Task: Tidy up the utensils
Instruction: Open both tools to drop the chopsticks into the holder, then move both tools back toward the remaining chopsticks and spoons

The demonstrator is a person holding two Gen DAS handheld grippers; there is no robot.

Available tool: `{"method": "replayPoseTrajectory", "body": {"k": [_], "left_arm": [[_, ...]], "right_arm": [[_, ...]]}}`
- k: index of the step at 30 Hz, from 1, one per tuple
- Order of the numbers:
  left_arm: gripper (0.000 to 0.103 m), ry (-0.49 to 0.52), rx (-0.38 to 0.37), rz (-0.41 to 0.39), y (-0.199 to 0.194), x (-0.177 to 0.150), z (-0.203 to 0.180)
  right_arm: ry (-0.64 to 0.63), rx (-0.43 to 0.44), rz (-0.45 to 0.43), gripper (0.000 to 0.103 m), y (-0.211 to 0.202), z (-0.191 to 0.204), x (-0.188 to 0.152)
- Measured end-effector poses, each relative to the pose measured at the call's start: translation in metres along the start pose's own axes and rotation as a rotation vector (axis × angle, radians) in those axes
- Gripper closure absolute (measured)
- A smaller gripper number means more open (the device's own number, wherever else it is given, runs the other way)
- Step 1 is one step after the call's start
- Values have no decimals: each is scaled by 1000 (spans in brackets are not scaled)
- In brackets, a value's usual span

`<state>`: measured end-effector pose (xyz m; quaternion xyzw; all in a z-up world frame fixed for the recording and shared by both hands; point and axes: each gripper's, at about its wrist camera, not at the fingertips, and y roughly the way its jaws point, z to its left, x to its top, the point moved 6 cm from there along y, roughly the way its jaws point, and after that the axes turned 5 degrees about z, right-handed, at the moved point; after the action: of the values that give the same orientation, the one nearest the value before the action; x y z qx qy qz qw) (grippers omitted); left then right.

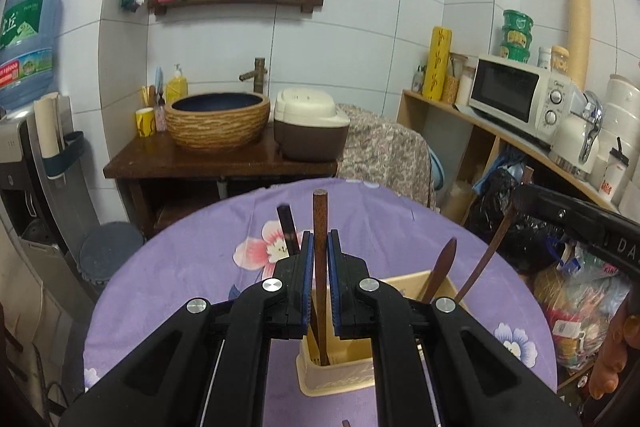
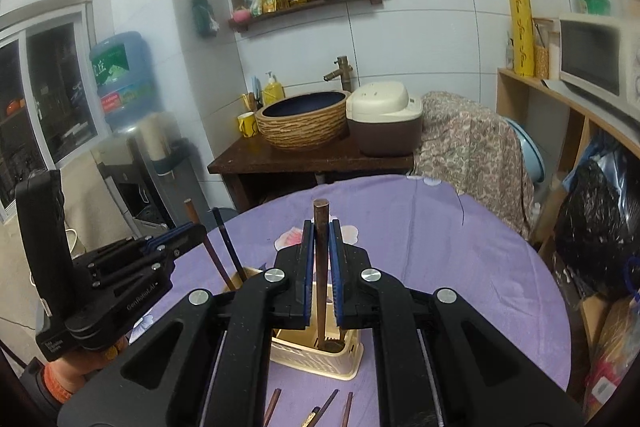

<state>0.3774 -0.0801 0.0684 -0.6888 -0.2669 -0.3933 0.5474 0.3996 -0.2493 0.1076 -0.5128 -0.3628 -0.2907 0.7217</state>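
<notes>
The left gripper (image 1: 320, 239) is clenched on a brown wooden chopstick (image 1: 320, 219), its lower end inside the cream plastic utensil holder (image 1: 336, 379) on the purple floral tablecloth (image 1: 180, 267). The right gripper (image 2: 321, 231) likewise grips a brown wooden handle (image 2: 321, 219) standing in the holder. Loose chopsticks (image 2: 272, 407) lie nearby on the cloth.

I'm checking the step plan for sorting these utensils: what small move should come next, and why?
Probably open both grippers: the left gripper and right gripper each clamp a wooden utensil whose lower end already sits inside the beige holder.
</notes>
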Motion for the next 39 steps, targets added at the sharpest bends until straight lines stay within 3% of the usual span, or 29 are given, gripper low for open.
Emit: {"method": "replayPoseTrajectory", "body": {"k": [8,10,11,12,13,14,15,19,21,30,35,39], "left_arm": [[95,-1,1,20,4,-7,3],[89,-5,-11,21,1,-7,3],[76,-7,-13,18,-1,-7,3],[58,-9,-5,0,-6,-7,4],[50,-11,0,-12,-9,-7,5],[40,-13,7,-38,-16,-7,6],[37,-17,7,-60,-23,-8,8],[21,-27,-5,-91,-40,-16,11],[6,-37,-8,-117,-49,-26,15],[5,-56,-6,-119,-71,-91,29],[5,-24,56,-45,-69,-134,38],[5,-55,103,15,-69,-163,50]], "right_arm": [[17,-10,1,94,9,-9,-8],[24,1,-7,93,9,-9,-9],[23,0,-9,89,8,-8,-9],[19,-3,-18,80,6,-7,-10],[17,-3,-24,72,5,-6,-11],[14,-4,-35,47,2,-5,-12],[10,-9,-51,34,-2,-4,-12],[-9,-30,-106,21,-18,1,-18],[-4,-25,-129,14,-28,2,-25],[-75,-47,-125,6,-46,13,-93],[-115,-113,-69,6,-41,8,-139],[-98,-114,-19,6,-39,4,-177]]}}
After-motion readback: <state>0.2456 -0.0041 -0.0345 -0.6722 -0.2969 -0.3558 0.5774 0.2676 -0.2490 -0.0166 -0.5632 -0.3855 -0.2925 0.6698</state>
